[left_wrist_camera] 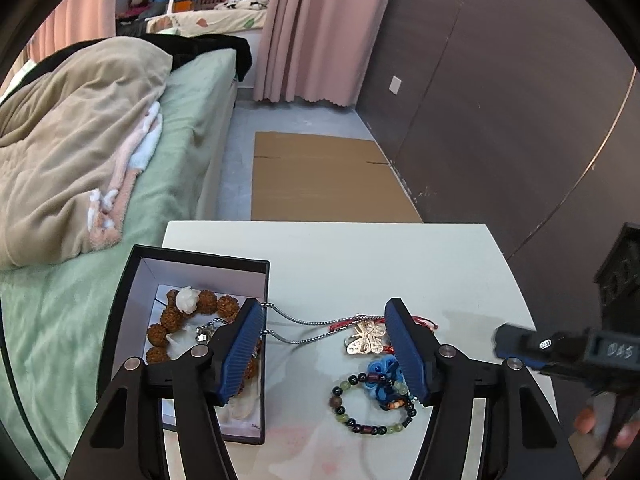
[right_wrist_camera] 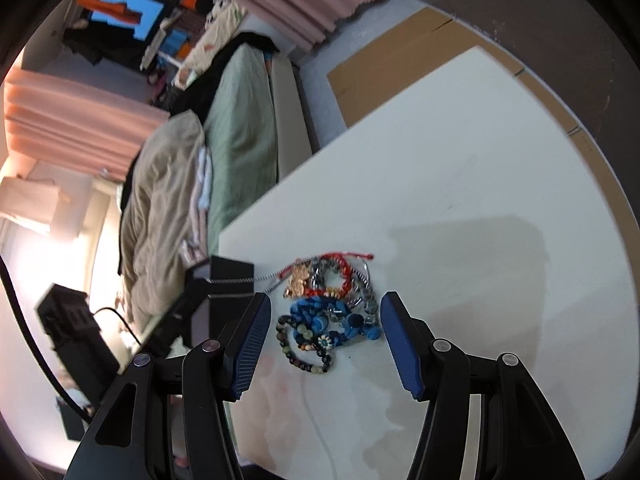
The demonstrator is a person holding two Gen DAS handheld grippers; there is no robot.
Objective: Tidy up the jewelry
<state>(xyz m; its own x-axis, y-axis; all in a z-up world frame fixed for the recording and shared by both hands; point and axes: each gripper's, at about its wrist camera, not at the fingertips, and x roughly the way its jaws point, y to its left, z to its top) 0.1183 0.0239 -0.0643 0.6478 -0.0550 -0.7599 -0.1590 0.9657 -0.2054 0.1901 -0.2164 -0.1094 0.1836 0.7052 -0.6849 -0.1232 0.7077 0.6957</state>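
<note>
A black jewelry box [left_wrist_camera: 128, 280] stands on the left of the white table [left_wrist_camera: 360, 264]; it also shows in the right wrist view [right_wrist_camera: 232, 276]. Inside lies a brown bead bracelet [left_wrist_camera: 164, 320] with a white flower bead. A silver chain [left_wrist_camera: 296, 322] runs from the box over its wall to a gold butterfly pendant [left_wrist_camera: 366, 338] on the table. Beside it lie a red cord bracelet [right_wrist_camera: 340, 270], a blue flower piece [right_wrist_camera: 316, 314] and a dark and green bead bracelet [left_wrist_camera: 360, 412]. My left gripper [left_wrist_camera: 324, 350] is open above the chain. My right gripper [right_wrist_camera: 324, 344] is open just above the pile.
A bed [left_wrist_camera: 188, 128] with a beige blanket [left_wrist_camera: 72, 152] lies left of the table. Flat cardboard [left_wrist_camera: 324, 176] lies on the floor beyond the table's far edge. A dark wall [left_wrist_camera: 500, 100] stands on the right. The right gripper's body [left_wrist_camera: 560, 350] shows at the left wrist view's right edge.
</note>
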